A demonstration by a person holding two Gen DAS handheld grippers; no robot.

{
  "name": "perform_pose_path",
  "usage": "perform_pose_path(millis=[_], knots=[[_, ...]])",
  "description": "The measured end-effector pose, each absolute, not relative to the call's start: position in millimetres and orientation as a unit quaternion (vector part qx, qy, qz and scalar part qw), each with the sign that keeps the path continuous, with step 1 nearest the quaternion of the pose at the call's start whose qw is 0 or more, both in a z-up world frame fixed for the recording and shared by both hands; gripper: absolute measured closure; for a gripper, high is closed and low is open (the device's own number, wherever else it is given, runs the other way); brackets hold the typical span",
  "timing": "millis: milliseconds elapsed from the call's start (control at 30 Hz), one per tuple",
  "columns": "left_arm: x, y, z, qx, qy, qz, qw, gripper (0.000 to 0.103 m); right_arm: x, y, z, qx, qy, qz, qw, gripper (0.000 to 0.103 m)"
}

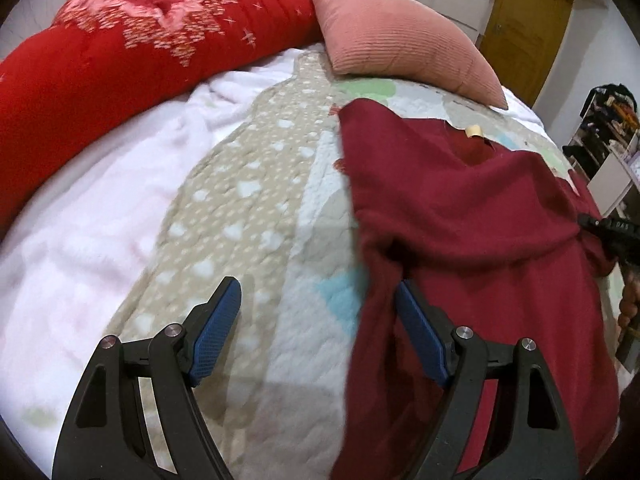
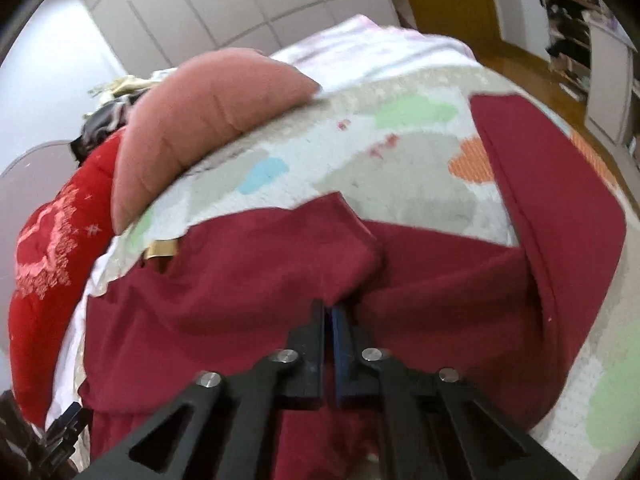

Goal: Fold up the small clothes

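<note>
We see a dark red garment [image 1: 472,216] spread over the patterned quilt [image 1: 256,208] of a bed. Our left gripper [image 1: 316,300] stands spread wide above the quilt at the garment's left edge; its right finger [image 1: 420,336] lies just against a raised fold of the cloth, while the other finger is over bare quilt. Our right gripper [image 2: 334,312] has its jaws pressed together, pinching a bunched fold of the garment [image 2: 248,272] near its middle. A tan label [image 2: 160,249] shows at the neckline, yet its writing is too blurred to read. A pink pillow [image 1: 400,36] and a red blanket [image 1: 120,52] lie beyond, apart from the garment.
</note>
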State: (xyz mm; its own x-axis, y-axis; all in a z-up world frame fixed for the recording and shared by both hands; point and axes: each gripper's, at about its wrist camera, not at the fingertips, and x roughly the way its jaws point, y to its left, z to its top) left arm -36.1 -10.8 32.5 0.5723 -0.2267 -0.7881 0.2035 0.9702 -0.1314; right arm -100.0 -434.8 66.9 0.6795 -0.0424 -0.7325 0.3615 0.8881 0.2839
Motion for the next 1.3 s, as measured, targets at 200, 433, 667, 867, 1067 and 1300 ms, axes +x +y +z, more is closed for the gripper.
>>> perform_pose_path(millis=[200, 433, 667, 867, 1067, 1300], knots=[[-63.5, 23.3, 33.4, -0.054, 0.466, -0.119, 0.875, 0.022, -127.7, -435.6, 67.8, 0.204, 0.41, -0.126, 0.88, 0.098], [-105.7, 36.5, 30.9, -0.042, 0.483, -0.133, 0.864, 0.022, -254.0, -382.0, 73.1, 0.19, 0.446, 0.019, 0.875, 0.042], [-122.3, 24.1, 38.7, -0.06, 0.481, -0.143, 0.863, 0.022, -324.8, -343.9, 35.8, 0.241, 0.47, 0.085, 0.845, 0.057], [-128.4, 3.5, 63.4, -0.044, 0.45, -0.162, 0.877, 0.023, -344.1, -321.5, 56.1, 0.13, 0.473, 0.068, 0.869, 0.095], [-110.6, -25.5, 56.2, -0.053, 0.456, -0.181, 0.87, 0.023, -342.1, -348.9, 47.1, 0.153, 0.502, 0.058, 0.849, 0.093], [-105.7, -55.3, 33.0, -0.009, 0.45, -0.186, 0.873, 0.022, -271.0, -432.9, 125.6, 0.15, 0.387, -0.134, 0.9, 0.046]])
